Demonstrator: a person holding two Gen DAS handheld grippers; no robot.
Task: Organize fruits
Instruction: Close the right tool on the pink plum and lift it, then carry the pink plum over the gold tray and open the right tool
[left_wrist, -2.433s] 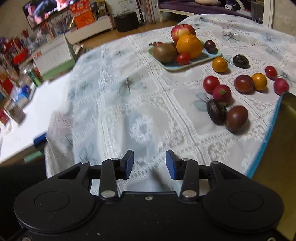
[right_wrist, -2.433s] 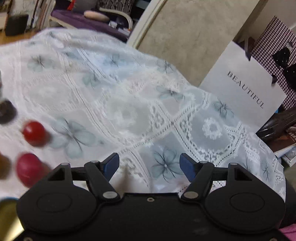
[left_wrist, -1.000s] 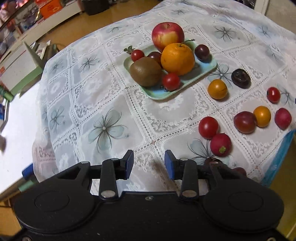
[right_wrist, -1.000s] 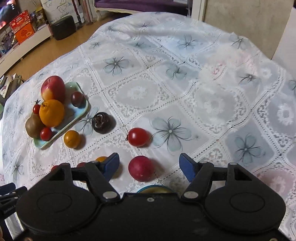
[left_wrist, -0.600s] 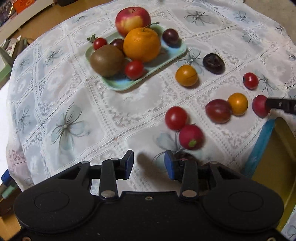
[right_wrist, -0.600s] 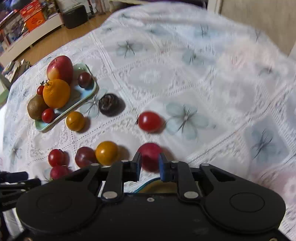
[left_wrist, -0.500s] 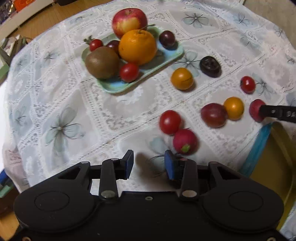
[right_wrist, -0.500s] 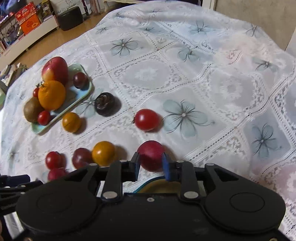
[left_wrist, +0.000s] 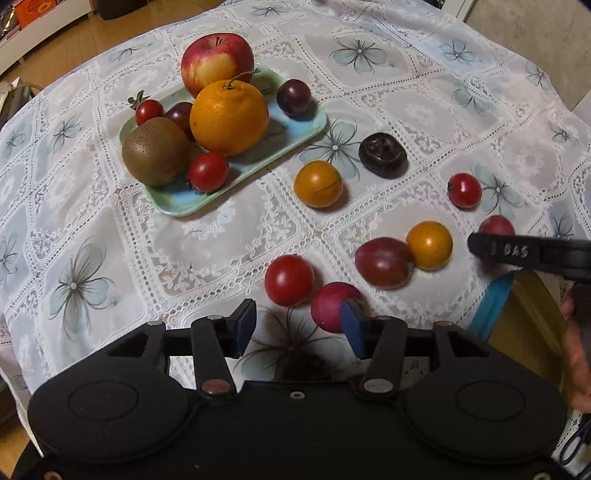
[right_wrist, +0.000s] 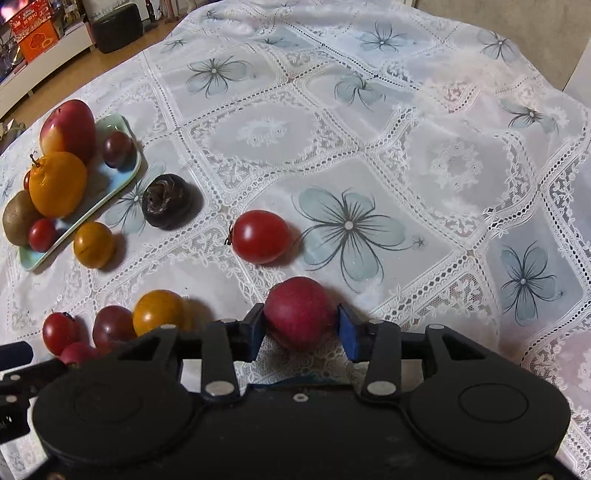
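In the right wrist view my right gripper (right_wrist: 301, 328) is shut on a red plum (right_wrist: 299, 312) that rests on the lace tablecloth, one blue pad against each side. The left wrist view shows that plum (left_wrist: 496, 225) behind the right gripper's black finger. My left gripper (left_wrist: 297, 326) is open and low over the cloth. A pink-red plum (left_wrist: 330, 306) lies just beyond its right pad, and a dark fruit (left_wrist: 306, 363) sits half hidden under it. A red tomato (left_wrist: 289, 279), a purple plum (left_wrist: 384, 262) and an orange tomato (left_wrist: 428, 244) lie loose nearby.
A pale green tray (left_wrist: 314, 125) at the back left holds an apple, an orange, a kiwi and small fruits. Another orange tomato (left_wrist: 317, 183), a dark wrinkled fruit (left_wrist: 384, 153) and a red tomato (left_wrist: 464, 190) lie loose. A yellow bowl with a blue rim (left_wrist: 493, 302) stands at the right.
My right gripper has moved forward and its jaws, nearly together half a second ago, now sit on either side of the red plum. My left gripper has come closer to the loose fruits, jaws slightly wider.
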